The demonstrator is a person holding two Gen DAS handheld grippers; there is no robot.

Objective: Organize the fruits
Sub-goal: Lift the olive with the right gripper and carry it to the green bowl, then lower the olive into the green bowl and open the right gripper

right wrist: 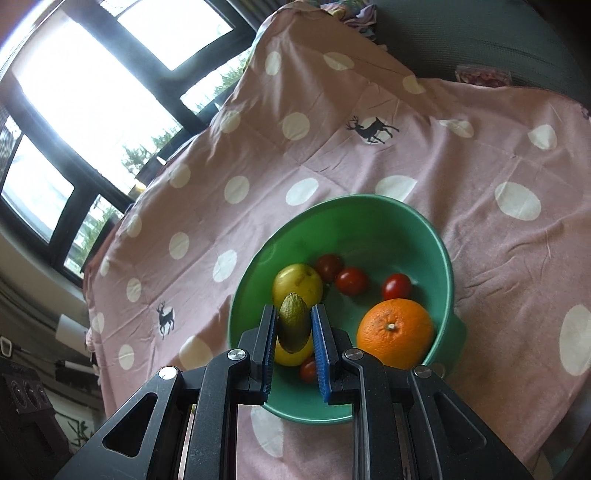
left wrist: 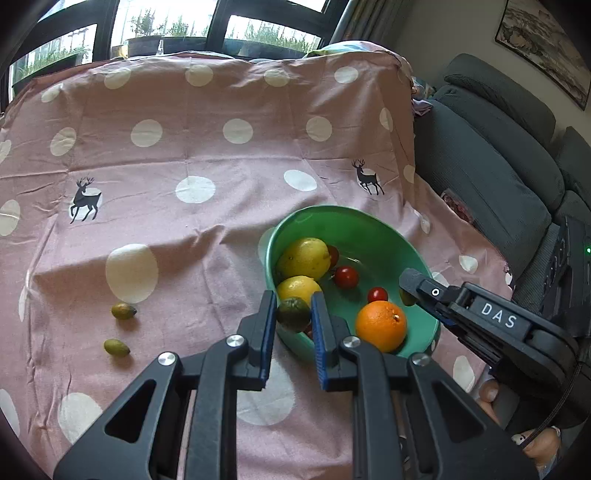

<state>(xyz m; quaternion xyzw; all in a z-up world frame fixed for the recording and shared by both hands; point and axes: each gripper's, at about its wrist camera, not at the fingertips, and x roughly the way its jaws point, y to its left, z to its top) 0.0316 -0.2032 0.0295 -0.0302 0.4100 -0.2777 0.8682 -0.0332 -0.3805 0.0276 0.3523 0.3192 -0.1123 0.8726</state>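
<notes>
A green bowl on the pink dotted cloth holds an orange, two lemons and several cherry tomatoes. My left gripper is shut on a small green fruit above the bowl's near left rim. My right gripper is shut on another small green oval fruit, held over the bowl. In the left wrist view it reaches in from the right. Two more small green fruits lie on the cloth to the left.
The pink cloth with white dots and deer prints covers the table and drapes up at the back. A grey sofa stands on the right and windows behind. A hand grips the right tool at the lower right.
</notes>
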